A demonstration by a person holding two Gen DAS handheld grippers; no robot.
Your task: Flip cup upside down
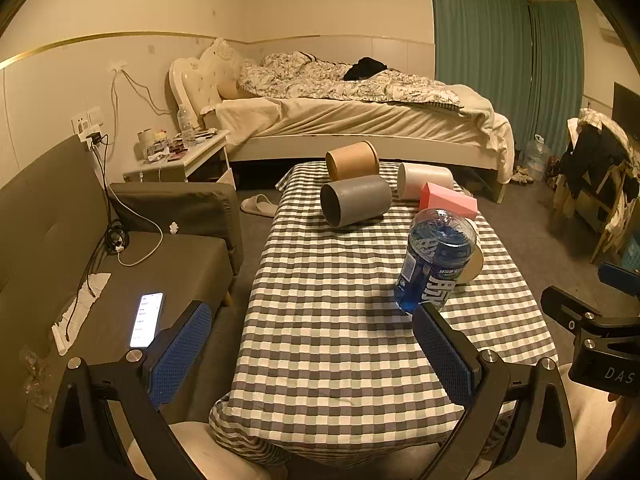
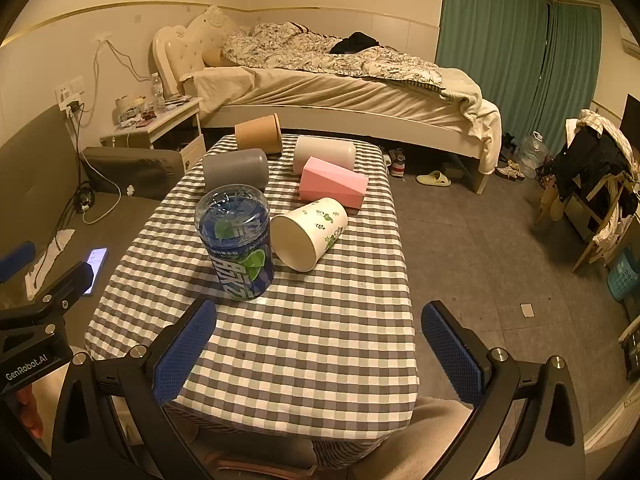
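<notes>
My left gripper (image 1: 312, 340) hangs with its blue-padded fingers (image 1: 182, 354) spread wide and nothing between them, above the near end of the checked table (image 1: 328, 312). My right gripper (image 2: 320, 344) matches it: jaws parted, empty, poised over the same near edge.

Nothing of the flip appears done. No cup is held, and none stands mouth-down.

Just ahead of the fingers stands a clear blue plastic container (image 2: 236, 240), upright, closed end up. Touching or just beside it, on its right from my right camera, lies the white paper cup with green leaf print (image 2: 310, 232). I take this one to be the task's cup, though four cups lie about and the task names none. It rests on its side, its long axis level with the tabletop and running diagonally, its open mouth facing toward my grippers and somewhat left, its base aimed at the far right. From the left camera the blue container hides most of it.

Behind it sits a pink box (image 2: 334, 184). Farther still, three more cups lie on their sides: a grey cup (image 1: 356, 200), a brown cup (image 1: 352, 160) and a white cup (image 1: 424, 180).

Left to do, by my reading: reach, grip the wall, rotate the mouth down, set it on the cloth.
</notes>
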